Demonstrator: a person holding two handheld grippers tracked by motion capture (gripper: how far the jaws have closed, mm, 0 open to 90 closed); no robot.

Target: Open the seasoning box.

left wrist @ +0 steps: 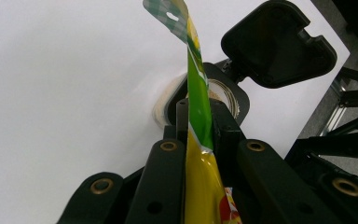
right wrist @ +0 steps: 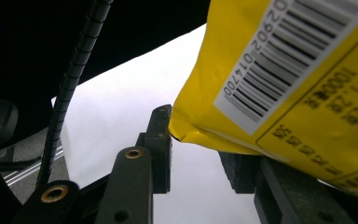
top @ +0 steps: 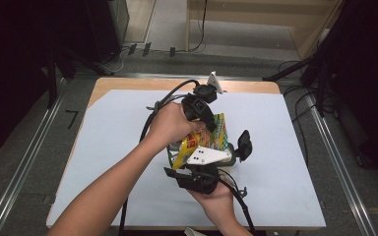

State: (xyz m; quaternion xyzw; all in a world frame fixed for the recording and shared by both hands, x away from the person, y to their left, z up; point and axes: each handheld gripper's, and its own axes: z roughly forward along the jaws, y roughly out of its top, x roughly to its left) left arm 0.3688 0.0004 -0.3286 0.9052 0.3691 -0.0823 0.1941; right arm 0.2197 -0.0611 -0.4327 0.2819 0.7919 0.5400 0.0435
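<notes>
Clearly the packet (top: 207, 138) is glossy yellow, green-topped and barcoded; left claw (left wrist: 199, 121) pinches its seam, right claw (right wrist: 200, 154) spread beneath it.

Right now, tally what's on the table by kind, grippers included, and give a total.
Snack bags: 1, the yellow and green bag
Tape rolls: 1, the tape roll lying on the white sheet
Handheld grippers: 2, the left gripper clamped on the bag's edge, the right gripper at the bag's yellow corner
Total: 4
</notes>
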